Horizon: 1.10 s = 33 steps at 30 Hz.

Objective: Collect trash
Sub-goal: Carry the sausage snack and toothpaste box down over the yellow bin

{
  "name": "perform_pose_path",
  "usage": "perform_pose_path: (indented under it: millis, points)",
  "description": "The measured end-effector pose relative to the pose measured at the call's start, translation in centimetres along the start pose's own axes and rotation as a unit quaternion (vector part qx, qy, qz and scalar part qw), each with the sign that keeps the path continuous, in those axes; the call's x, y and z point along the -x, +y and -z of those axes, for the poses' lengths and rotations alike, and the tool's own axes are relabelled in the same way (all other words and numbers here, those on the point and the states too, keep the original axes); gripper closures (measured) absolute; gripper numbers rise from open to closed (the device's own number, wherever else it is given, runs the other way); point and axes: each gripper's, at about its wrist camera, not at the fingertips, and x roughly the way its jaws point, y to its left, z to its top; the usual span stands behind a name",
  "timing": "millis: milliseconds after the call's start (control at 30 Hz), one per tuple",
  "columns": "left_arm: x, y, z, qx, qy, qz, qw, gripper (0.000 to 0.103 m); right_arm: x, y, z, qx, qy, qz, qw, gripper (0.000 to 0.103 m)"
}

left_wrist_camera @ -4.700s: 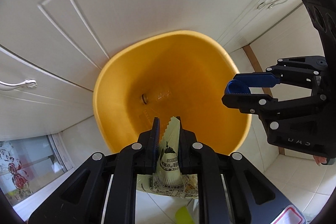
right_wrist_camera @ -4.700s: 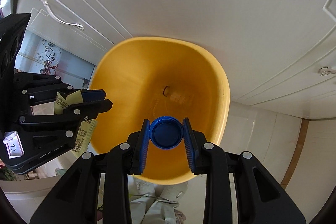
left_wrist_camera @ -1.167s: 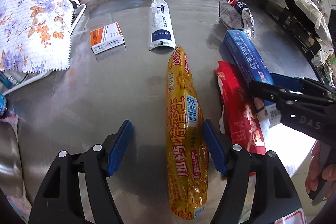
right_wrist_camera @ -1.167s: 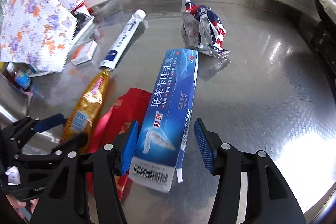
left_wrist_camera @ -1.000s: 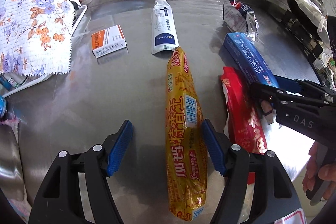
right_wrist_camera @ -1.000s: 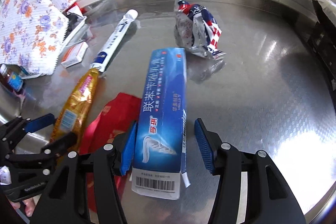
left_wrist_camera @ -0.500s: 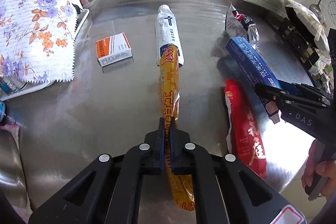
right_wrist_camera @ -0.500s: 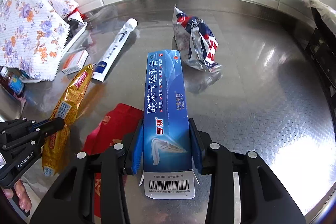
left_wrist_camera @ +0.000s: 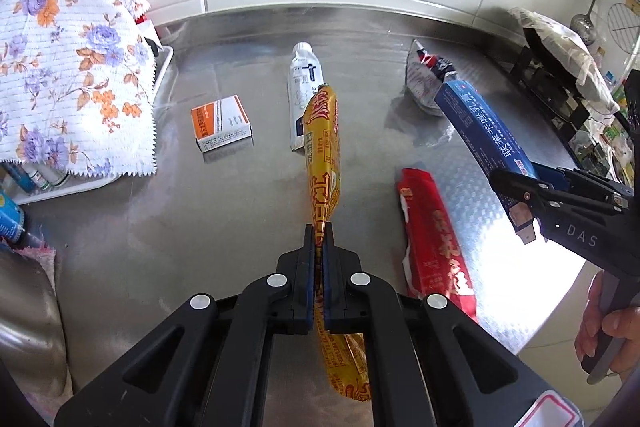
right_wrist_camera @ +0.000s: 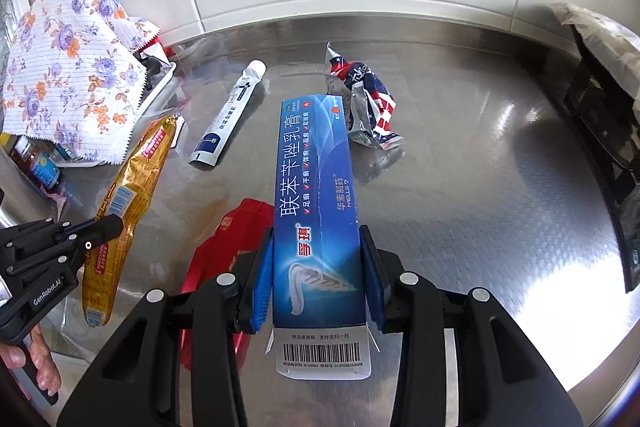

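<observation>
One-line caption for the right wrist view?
Right gripper clamps a blue ointment carton above the steel counter.

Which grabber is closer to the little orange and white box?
Left. The left gripper sits nearer the orange-and-white box; the right gripper is far across the counter, beyond the red packet.

That flowered cloth (left_wrist_camera: 68,67) covers most of the tray (left_wrist_camera: 162,75) under it, and bottles (left_wrist_camera: 10,215) beside it get cut off.

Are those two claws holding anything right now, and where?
Yes. The left claw pinches the yellow snack wrapper below its middle; the right claw clamps the blue box by its sides, near the barcode end.
</observation>
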Motion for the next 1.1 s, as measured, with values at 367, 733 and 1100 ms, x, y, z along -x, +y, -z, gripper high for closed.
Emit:
perform_pose_path:
  millis: [367, 733, 1100]
  points:
    - [2.5, -0.8, 1.9, -0.010, -0.010, 0.009, 0.9999, 0.099, 3.7, 0.8, 2.7, 0.005, -0.010, 0.018, 1.000, 0.062]
    - [4.7, -1.8, 3.7, 0.006, -0.021, -0.009, 0.9997, 0.099, 6.2, 0.6, 4.4, 0.016, -0.024, 0.004, 1.000, 0.062]
    - [9.4, -5.0, 8.3, 0.026, -0.028, -0.039, 0.9985, 0.099, 11.3, 0.2, 8.4, 0.044, -0.037, -0.025, 0.998, 0.062]
